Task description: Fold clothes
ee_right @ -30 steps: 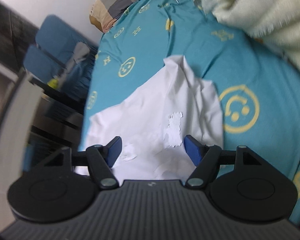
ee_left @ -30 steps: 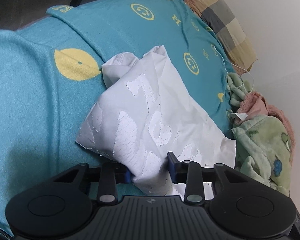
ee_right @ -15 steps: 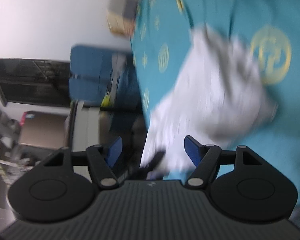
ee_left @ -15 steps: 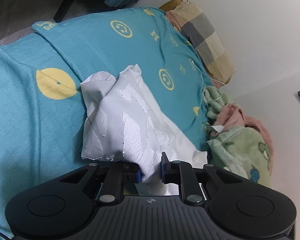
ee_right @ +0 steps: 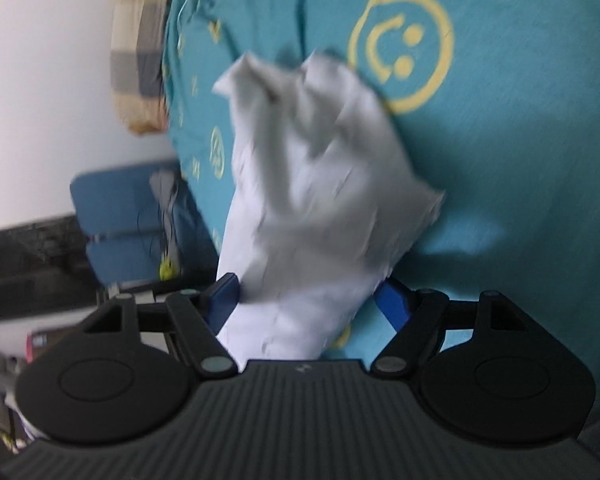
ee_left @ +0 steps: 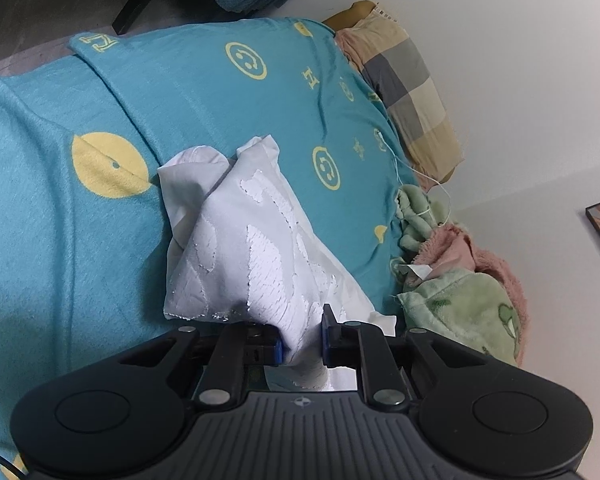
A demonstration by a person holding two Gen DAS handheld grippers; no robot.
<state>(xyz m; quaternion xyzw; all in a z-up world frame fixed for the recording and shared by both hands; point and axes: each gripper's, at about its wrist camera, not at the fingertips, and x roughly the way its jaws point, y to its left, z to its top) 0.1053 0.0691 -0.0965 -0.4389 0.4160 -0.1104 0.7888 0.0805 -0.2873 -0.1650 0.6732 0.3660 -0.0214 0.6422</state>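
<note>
Right now, garment: the white garment [ee_left: 256,248] is lying bunched on the teal blanket [ee_left: 52,240], its textured patches facing up.
Left gripper: the left gripper [ee_left: 302,346] is pinching the near hem of the garment, both pads pressing into a gathered fold; I judge it is holding that edge so the cloth can be lifted or drawn flat.
Right gripper: the right gripper [ee_right: 306,300] is opening its jaws, with the cloth lying loosely between the blue pads [ee_right: 392,304] and nothing pressed; it looks to be lining up a second grip, though the view is blurred.
Edges: the far corners are crumpled upward, so the outline is hard to read.
Open room: bare blanket is spreading wide on the side away from the wall; a green plush throw [ee_left: 460,304] and a checked pillow [ee_left: 408,84] are crowding the wall side.
</note>
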